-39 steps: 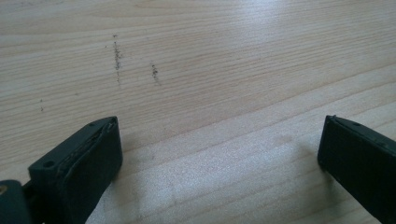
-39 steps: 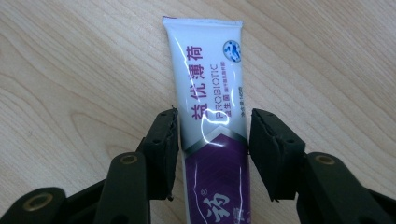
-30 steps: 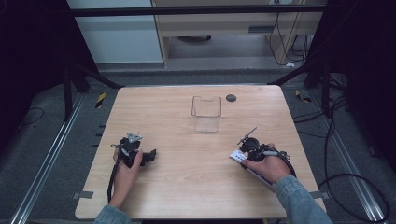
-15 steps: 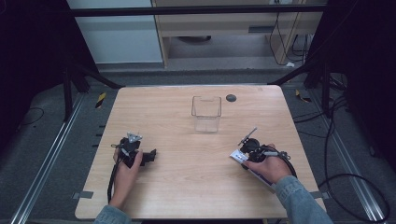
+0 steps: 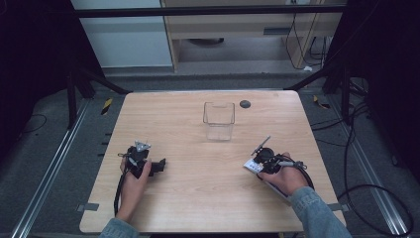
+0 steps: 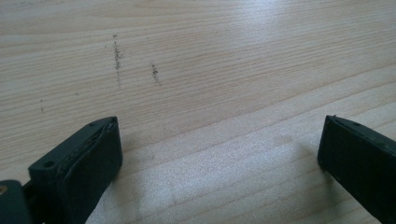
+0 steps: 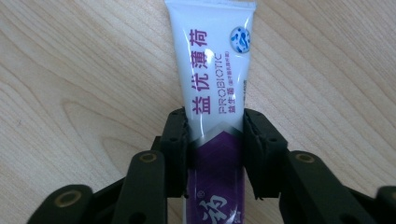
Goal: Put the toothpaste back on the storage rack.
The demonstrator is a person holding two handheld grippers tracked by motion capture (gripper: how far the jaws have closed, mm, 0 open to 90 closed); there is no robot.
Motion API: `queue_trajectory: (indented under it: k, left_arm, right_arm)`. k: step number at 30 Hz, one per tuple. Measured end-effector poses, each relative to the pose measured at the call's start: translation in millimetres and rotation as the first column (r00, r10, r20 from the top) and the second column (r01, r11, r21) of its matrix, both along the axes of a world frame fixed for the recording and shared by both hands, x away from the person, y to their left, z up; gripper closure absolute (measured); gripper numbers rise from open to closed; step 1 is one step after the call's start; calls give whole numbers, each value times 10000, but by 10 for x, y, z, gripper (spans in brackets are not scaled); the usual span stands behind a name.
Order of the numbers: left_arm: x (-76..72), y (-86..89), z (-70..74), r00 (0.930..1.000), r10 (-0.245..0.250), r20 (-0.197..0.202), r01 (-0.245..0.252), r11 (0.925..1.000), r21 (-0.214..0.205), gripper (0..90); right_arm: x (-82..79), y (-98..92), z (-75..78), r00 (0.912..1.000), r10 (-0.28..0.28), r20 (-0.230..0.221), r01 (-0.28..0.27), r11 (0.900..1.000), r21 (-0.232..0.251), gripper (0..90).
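Observation:
A white and purple toothpaste tube (image 7: 212, 70) lies flat on the wooden table (image 5: 198, 198), its crimped end pointing away from my right gripper (image 7: 215, 126). The right jaws have just been closing, and both pads now press on the tube's sides near its purple part. In the high view this gripper (image 5: 260, 162) rests at the table's right front, with the tube (image 5: 253, 167) showing white beside it. My left gripper (image 5: 159, 165) sits at the left front, held by a hand. Its jaws (image 6: 219, 140) stand wide apart over bare wood with nothing between them.
A clear, empty, square container (image 5: 218, 120) stands upright at the middle back of the table. A small black round spot (image 5: 244, 104) lies just behind it to the right. Cables trail off the table's right side onto the floor.

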State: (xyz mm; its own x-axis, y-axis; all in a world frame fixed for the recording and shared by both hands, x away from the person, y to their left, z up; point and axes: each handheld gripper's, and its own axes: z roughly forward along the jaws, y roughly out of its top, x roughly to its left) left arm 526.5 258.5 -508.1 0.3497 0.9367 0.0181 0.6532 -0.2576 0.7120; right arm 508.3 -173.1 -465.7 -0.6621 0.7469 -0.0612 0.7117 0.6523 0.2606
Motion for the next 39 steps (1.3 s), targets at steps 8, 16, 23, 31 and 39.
queue_trajectory:
  k: [8, 16, 23, 31, 39]
  left_arm:
    - [1, 0, 0, 10000, -1, -3, 1, 10000, -1, 0]
    - [2, -1, 1, 10000, -5, -3, 5, 10000, -2, 0]
    - [1, -1, 0, 10000, -15, -2, 15, 10000, -1, 0]
    - [1, -1, 0, 10000, -14, -3, 14, 10000, -1, 0]
    - [1, -1, 0, 10000, -16, -4, 16, 10000, -1, 0]
  right_arm:
    - [-48, 22, 38, 9997, 94, 247, -91, 9999, -113, 761]
    - [-89, -28, 99, 9991, -145, 395, 132, 9993, 347, 788]
    - [-86, -69, 228, 9979, -152, 628, 123, 9989, 461, 790]
    - [-57, -118, 348, 9959, -313, 851, 271, 9984, 504, 791]
    - [-11, -213, 433, 9922, -471, 1154, 397, 9970, 663, 792]
